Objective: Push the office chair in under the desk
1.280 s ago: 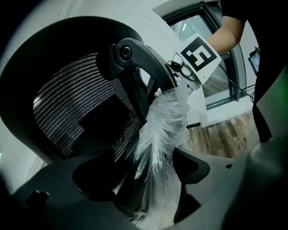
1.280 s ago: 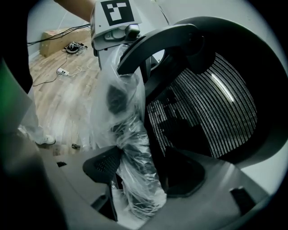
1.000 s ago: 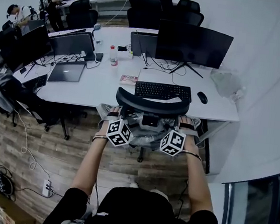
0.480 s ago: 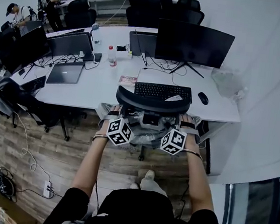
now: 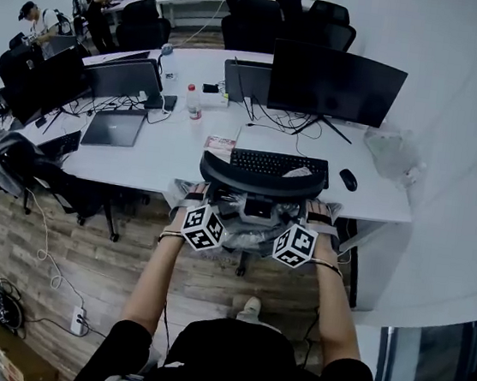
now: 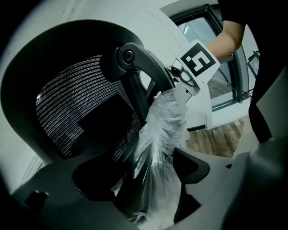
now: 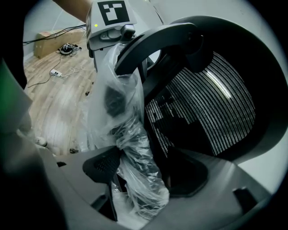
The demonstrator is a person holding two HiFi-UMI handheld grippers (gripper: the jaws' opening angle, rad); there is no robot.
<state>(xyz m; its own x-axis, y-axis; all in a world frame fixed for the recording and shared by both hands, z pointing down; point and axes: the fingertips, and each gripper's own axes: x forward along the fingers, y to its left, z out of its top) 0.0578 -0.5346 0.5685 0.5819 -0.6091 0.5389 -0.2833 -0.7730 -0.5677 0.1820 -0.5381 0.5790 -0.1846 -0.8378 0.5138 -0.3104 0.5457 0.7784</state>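
The left gripper [image 6: 148, 177] and the right gripper [image 7: 139, 175] are each clamping one side of the black mesh-backed office chair [image 5: 262, 178], with the jaws pressing into the crinkled clear plastic wrap [image 6: 164, 121] over its frame. The chair is standing against the near edge of the long white desk [image 5: 165, 155] — its headrest is sitting just before the black keyboard [image 5: 278, 163].

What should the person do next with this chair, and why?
Probably a short, even push straight forward. The left gripper and right gripper are both clamped on the plastic-wrapped back of the chair. Its top already meets the edge of the desk, but its base shows on the floor in front, so it looks only partly tucked in.
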